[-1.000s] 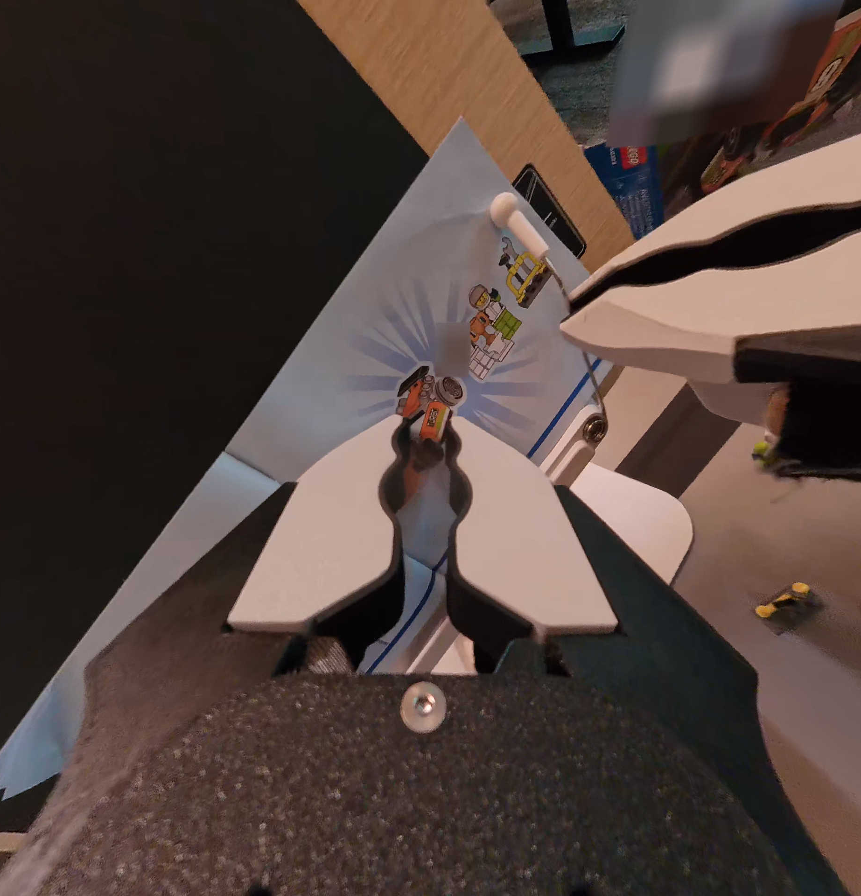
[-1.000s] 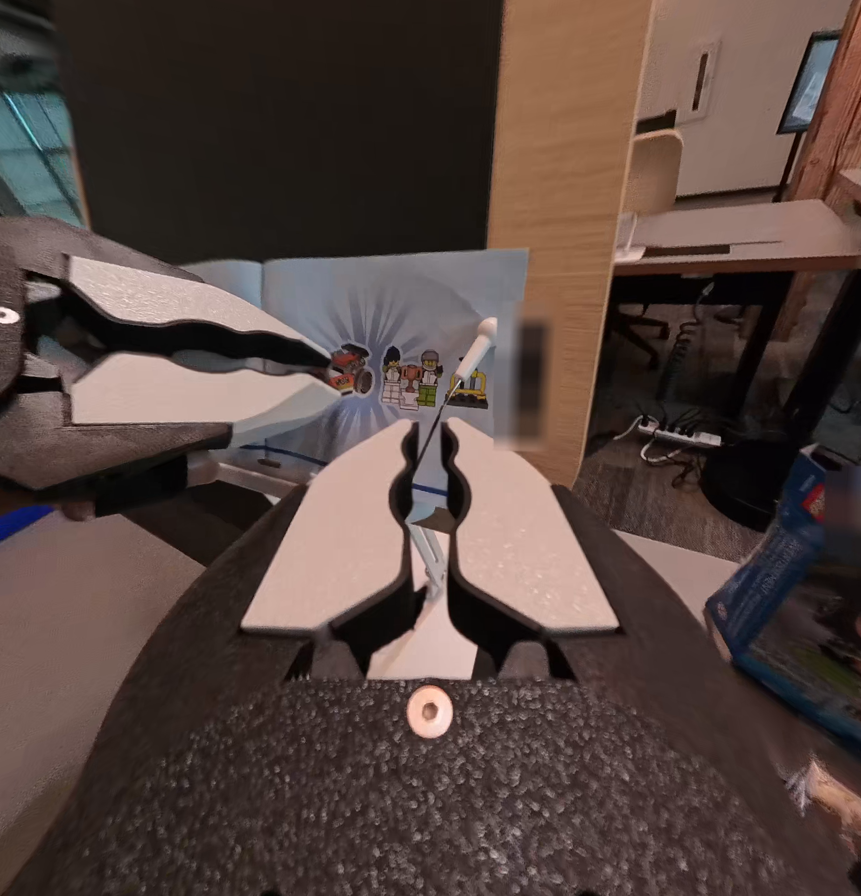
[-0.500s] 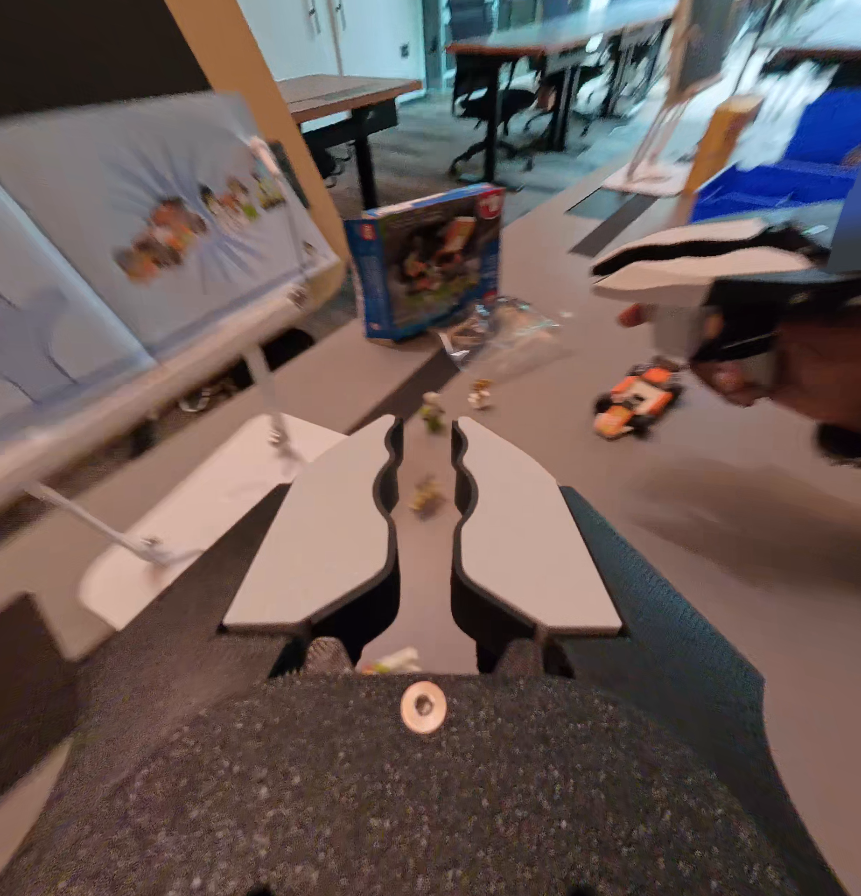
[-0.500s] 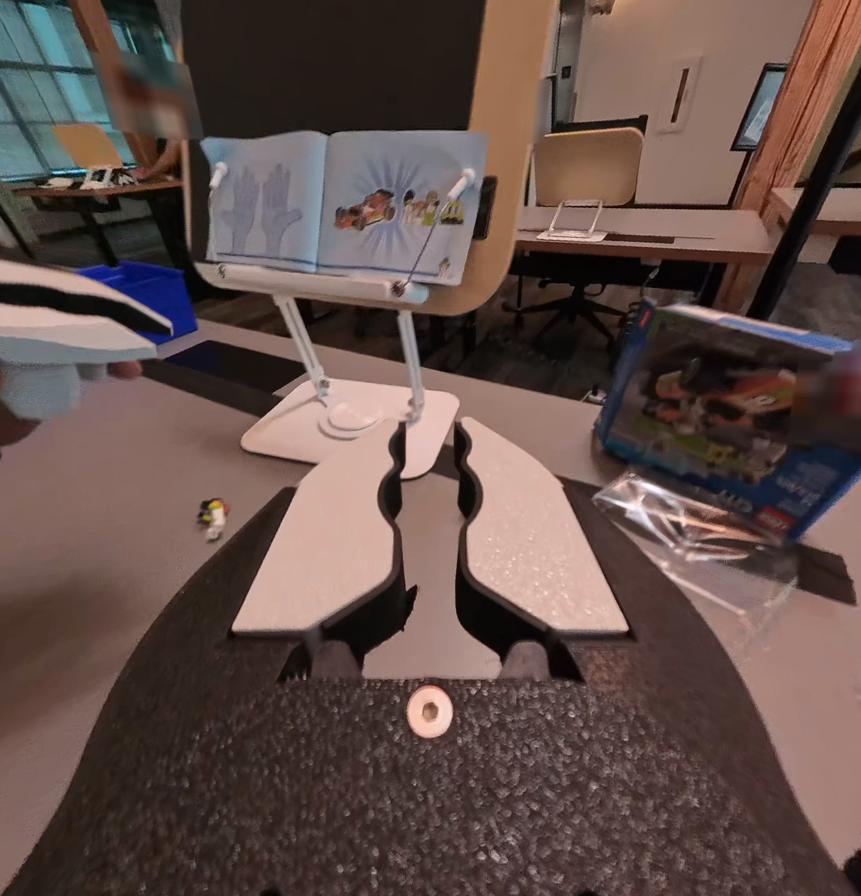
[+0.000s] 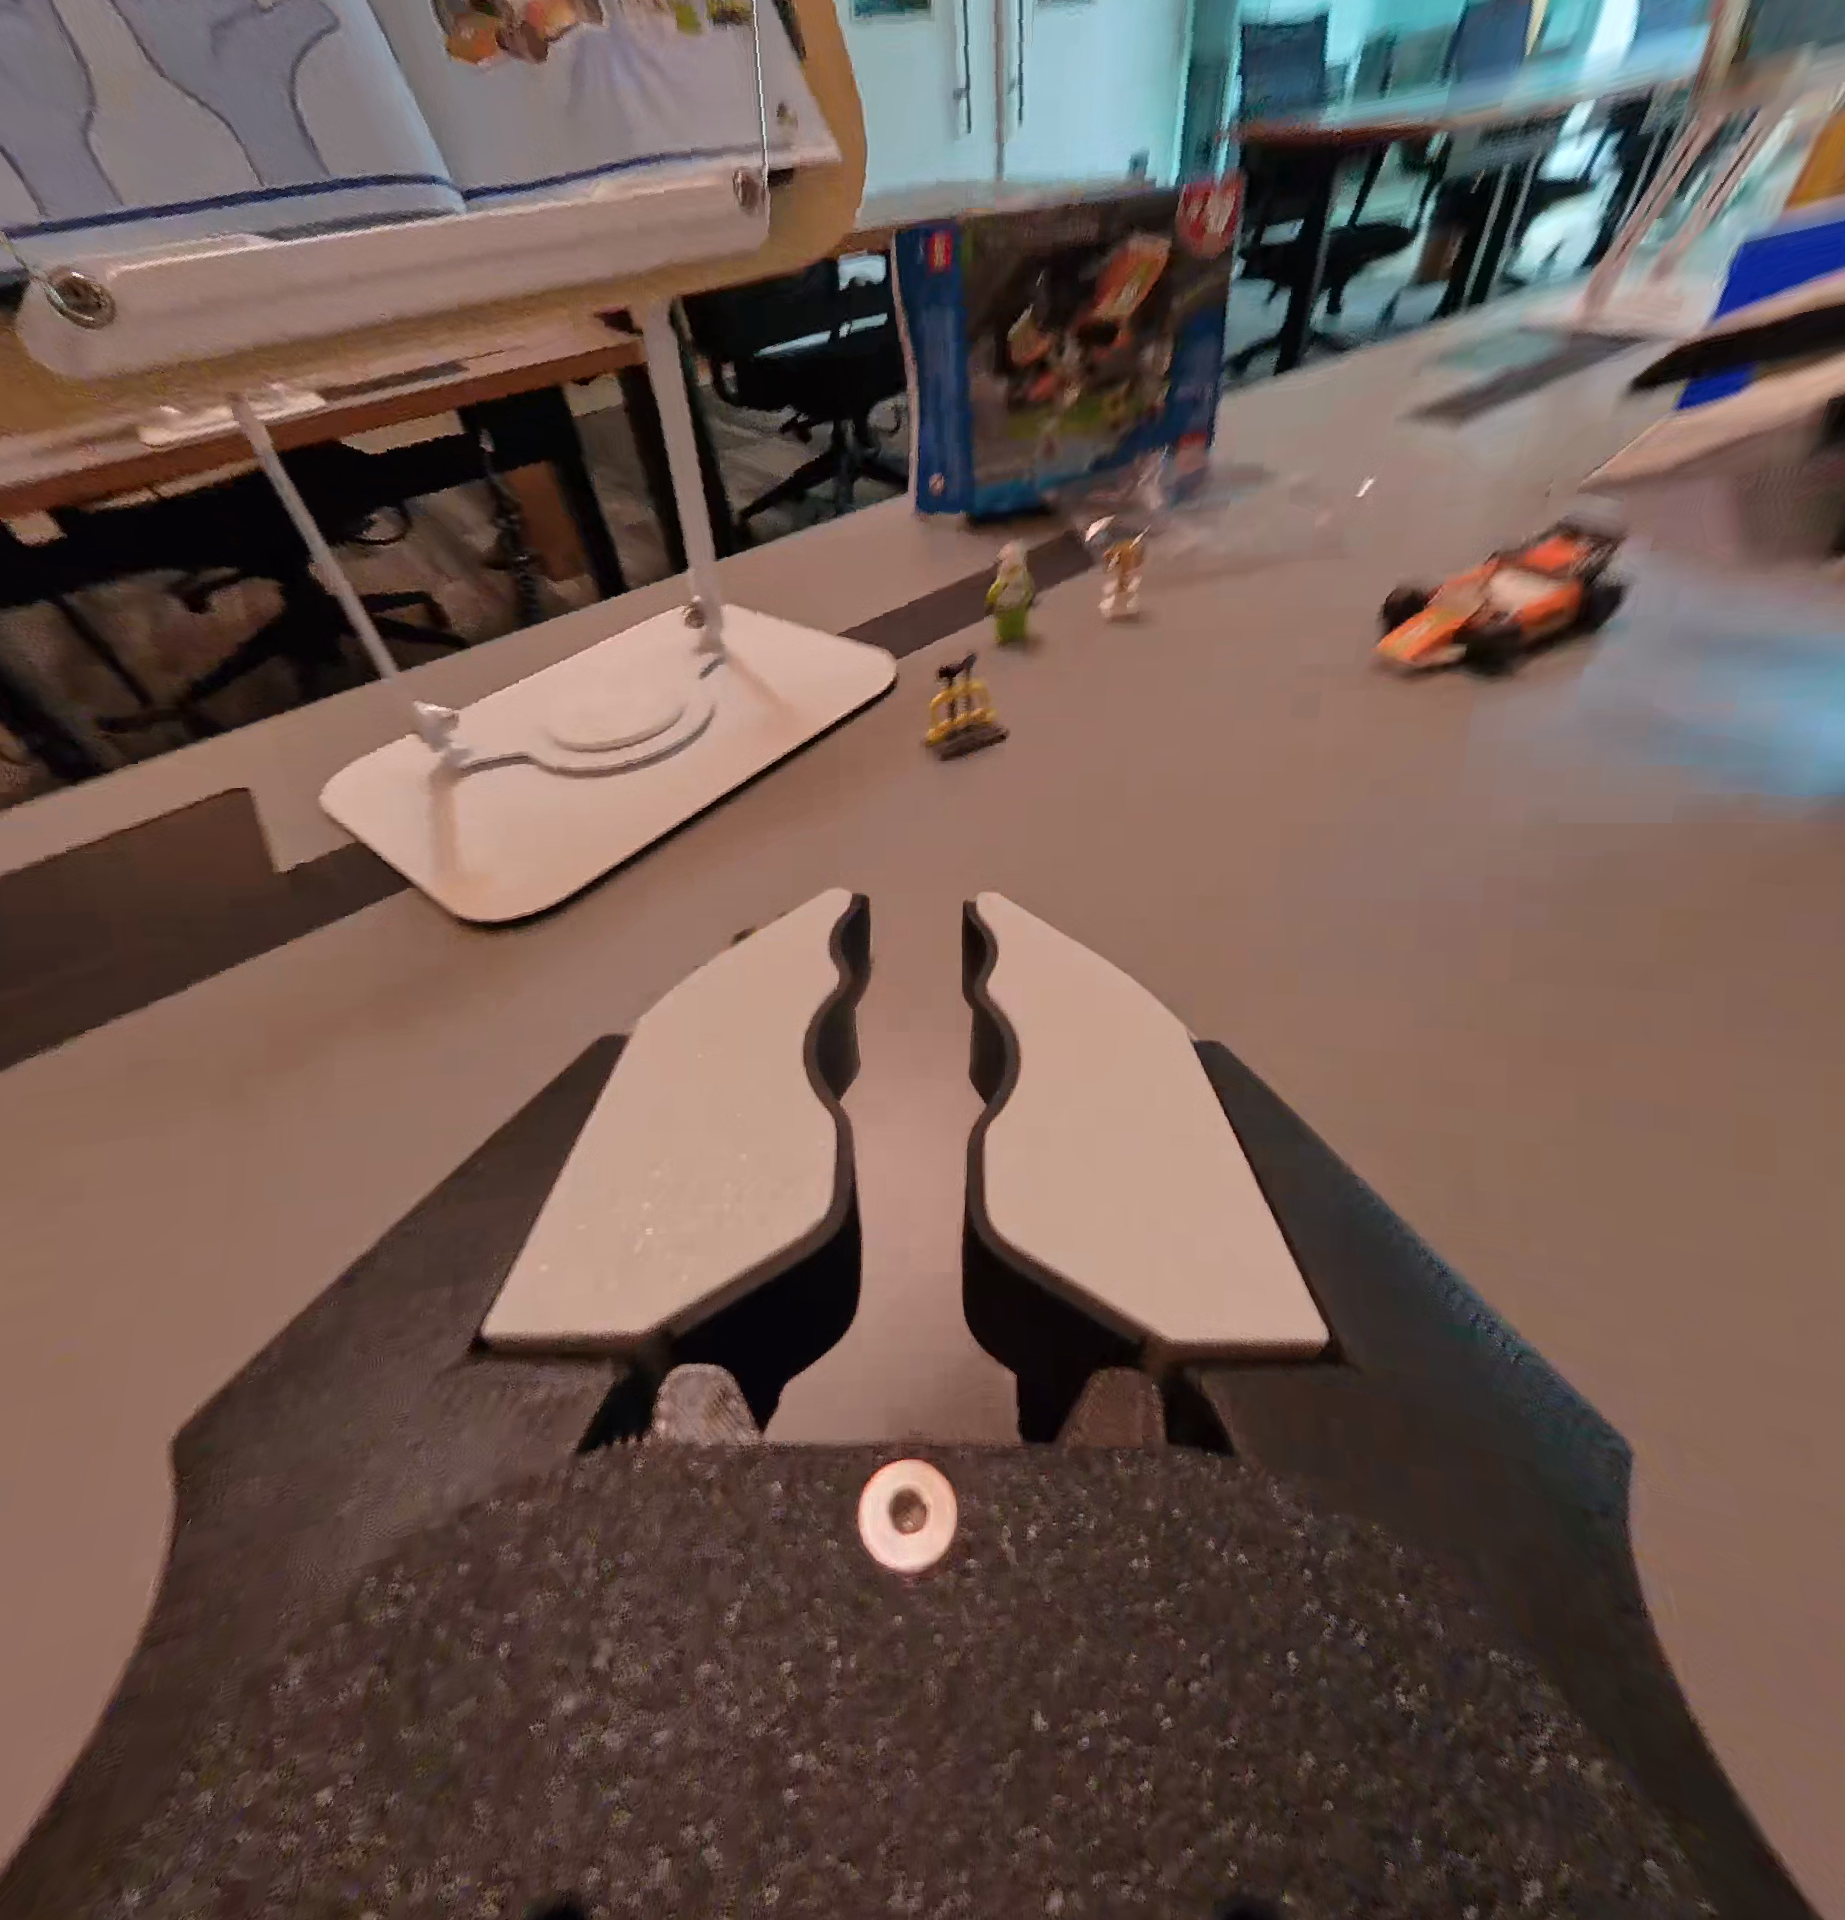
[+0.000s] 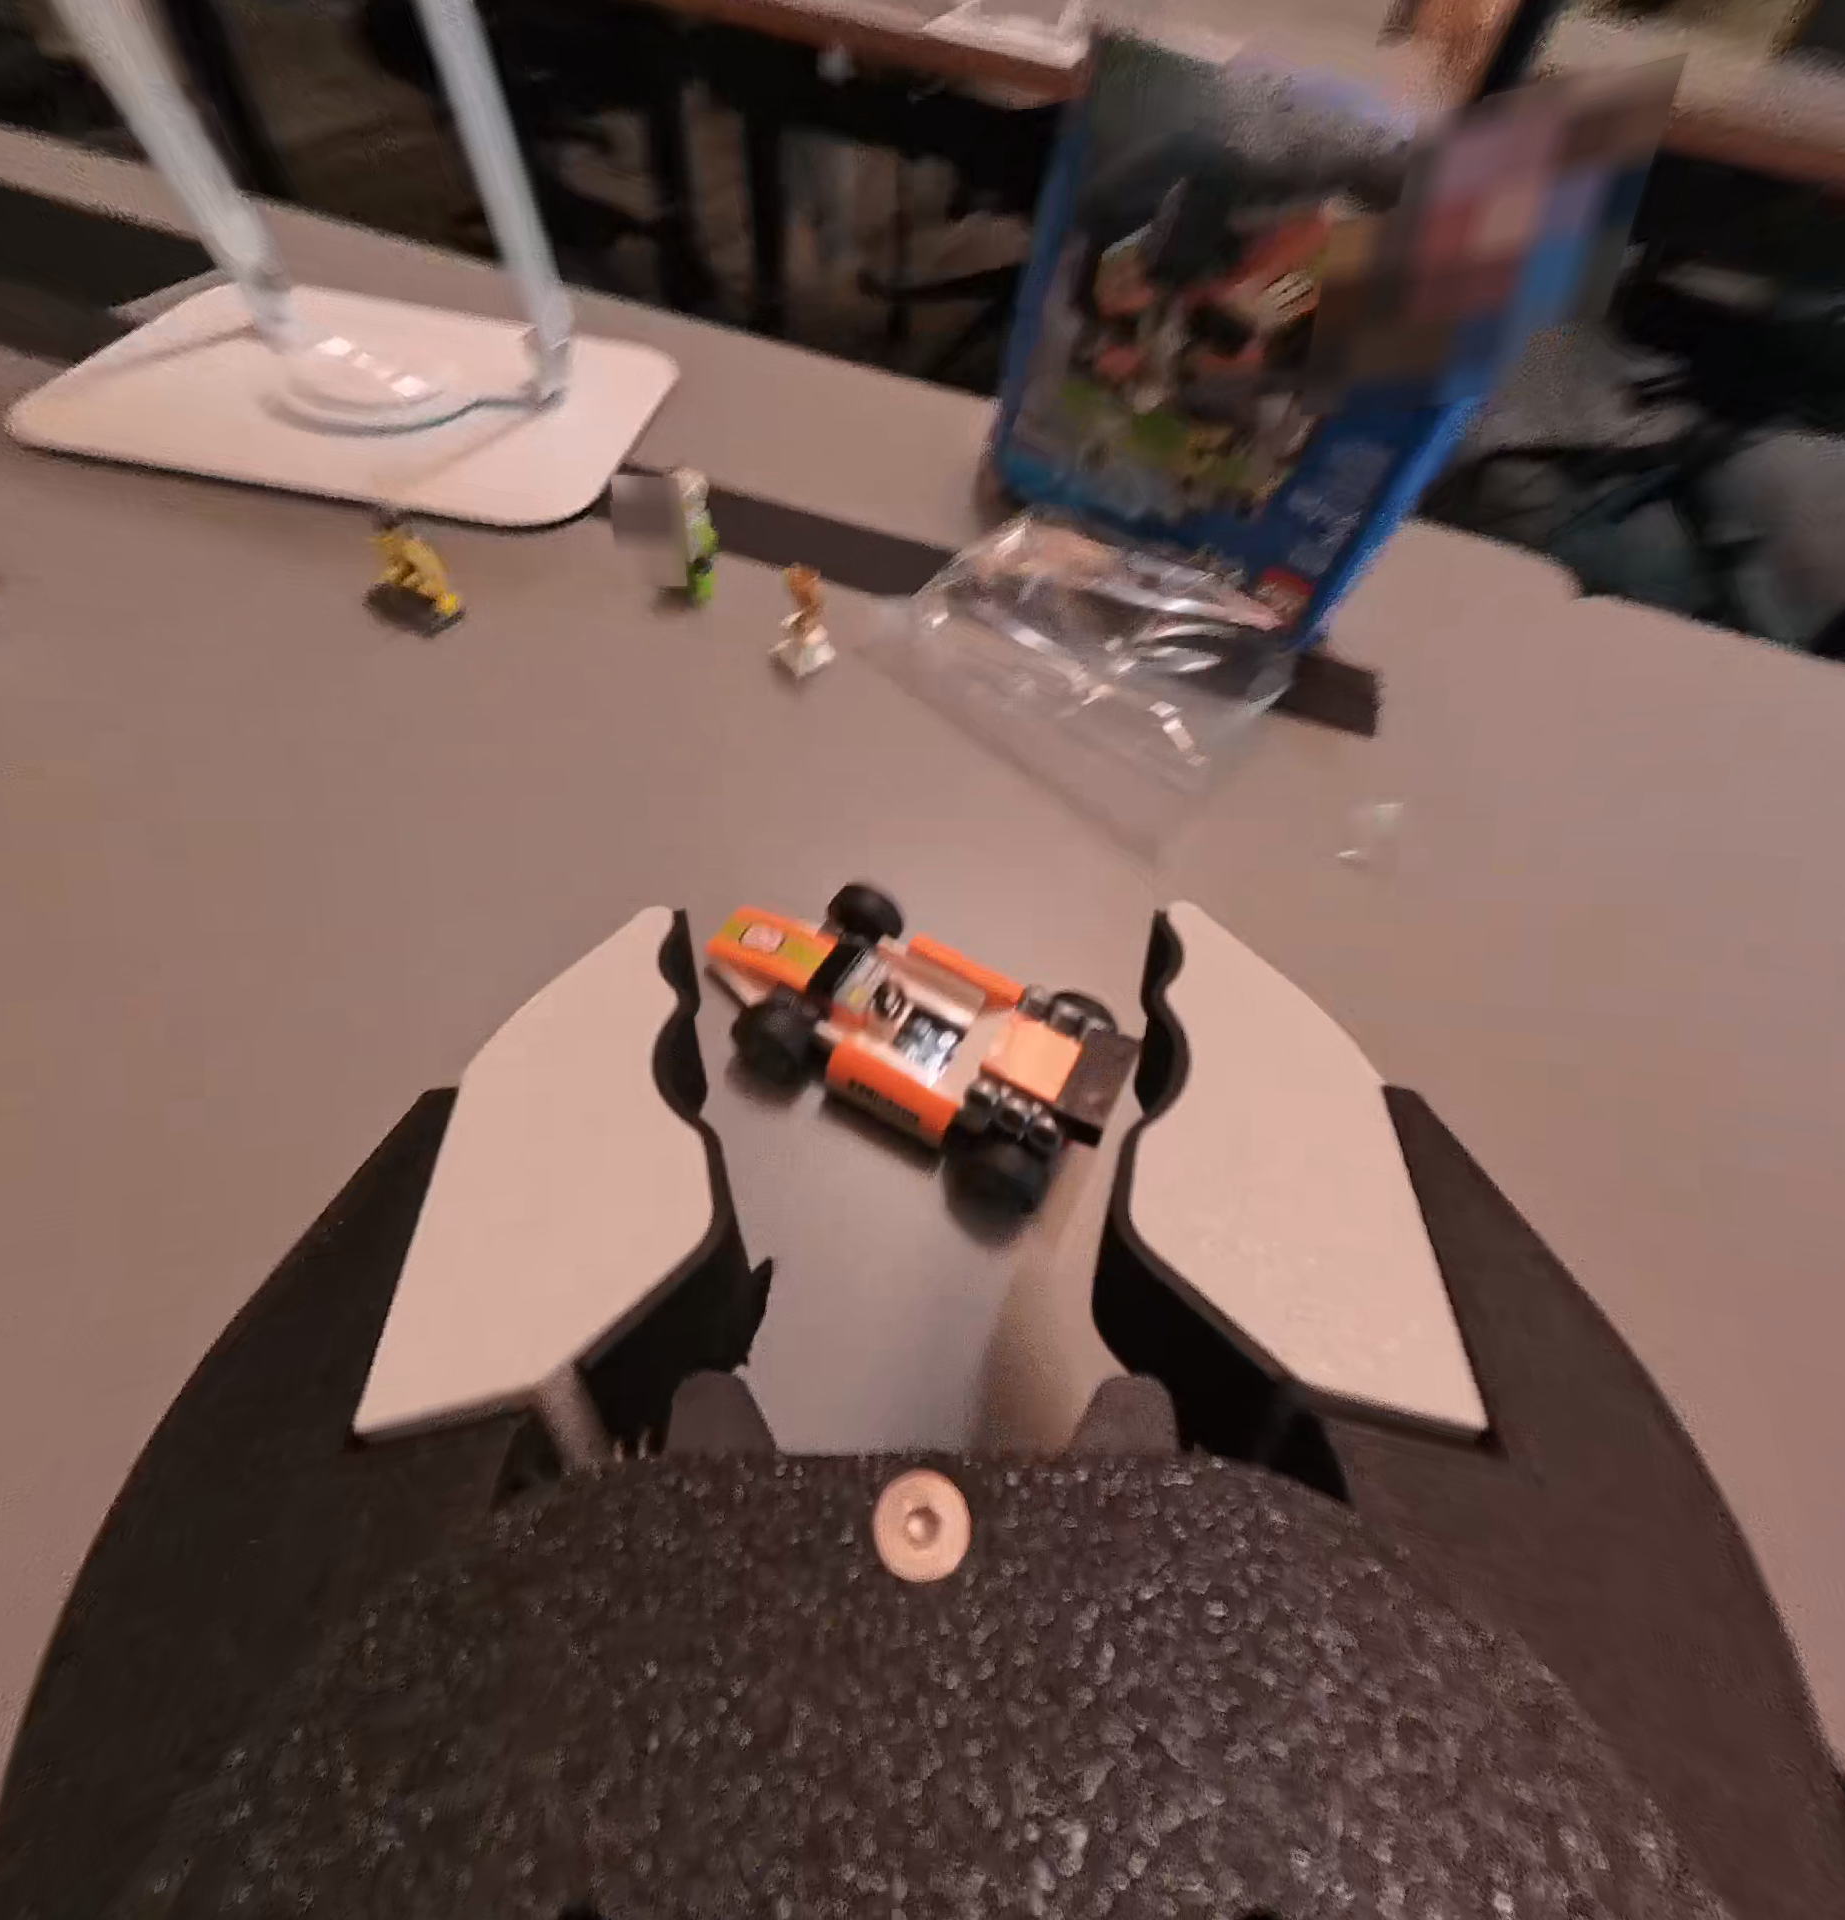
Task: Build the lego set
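Observation:
An orange and black lego race car [image 6: 918, 1049] lies on the grey table between the fingers of my right gripper [image 6: 916, 914], which is open wide around it without touching it. The car also shows in the left wrist view [image 5: 1500, 608] at the far right, under the blurred right gripper [image 5: 1770, 353]. My left gripper [image 5: 913, 914] hangs low over bare table with its jaws nearly shut, a narrow gap and nothing between them. A green minifigure [image 6: 694, 545], a white and orange figure [image 6: 804, 623] and a small yellow build [image 6: 414, 582] stand beyond the car.
The white book stand base [image 5: 606, 748] sits at the left and holds the open instruction booklet [image 5: 378, 104]. The blue lego box [image 6: 1261, 343] stands at the back with an empty clear bag [image 6: 1084, 665] in front of it. Chairs and desks stand behind the table. Spacing between my two grippers at the tips: around 35 cm.
Both grippers have drawn back from the booklet and dropped to the table. The right gripper has opened wide and now frames the race car. The left gripper's gap is about the same.

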A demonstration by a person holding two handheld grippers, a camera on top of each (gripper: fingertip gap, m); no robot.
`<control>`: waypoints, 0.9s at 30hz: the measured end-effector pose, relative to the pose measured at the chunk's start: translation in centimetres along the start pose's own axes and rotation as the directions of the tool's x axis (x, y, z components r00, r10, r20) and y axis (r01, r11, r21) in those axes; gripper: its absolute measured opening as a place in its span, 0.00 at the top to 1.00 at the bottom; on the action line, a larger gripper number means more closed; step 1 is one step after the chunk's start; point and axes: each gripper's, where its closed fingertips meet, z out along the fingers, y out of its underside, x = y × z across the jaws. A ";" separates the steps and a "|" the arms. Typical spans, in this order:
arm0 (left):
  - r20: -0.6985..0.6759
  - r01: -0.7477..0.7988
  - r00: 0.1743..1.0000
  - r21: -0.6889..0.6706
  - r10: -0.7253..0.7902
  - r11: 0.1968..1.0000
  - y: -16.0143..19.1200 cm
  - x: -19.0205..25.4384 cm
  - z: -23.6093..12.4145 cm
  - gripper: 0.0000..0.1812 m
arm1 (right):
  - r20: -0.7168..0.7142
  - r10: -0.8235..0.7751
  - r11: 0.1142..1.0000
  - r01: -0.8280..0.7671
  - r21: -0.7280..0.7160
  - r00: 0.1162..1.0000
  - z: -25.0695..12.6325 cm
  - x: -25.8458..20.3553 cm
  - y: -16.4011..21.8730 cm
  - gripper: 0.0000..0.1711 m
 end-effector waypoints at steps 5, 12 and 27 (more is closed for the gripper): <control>-0.023 0.016 1.000 -0.033 -0.017 0.999 1.1 -0.4 0.3 0.91 | 0.303 -0.219 0.964 0.254 -0.079 0.927 0.2 0.5 2.4 0.56; -0.033 0.043 0.998 -0.056 -0.045 0.997 2.1 -0.1 0.4 0.93 | 0.655 -0.417 0.645 0.713 -0.275 0.630 1.7 1.0 4.2 0.52; -0.038 0.001 0.999 0.009 -0.001 1.000 1.1 -0.3 0.4 0.95 | 0.883 -0.462 0.339 0.937 0.081 0.090 2.0 -11.2 2.8 0.70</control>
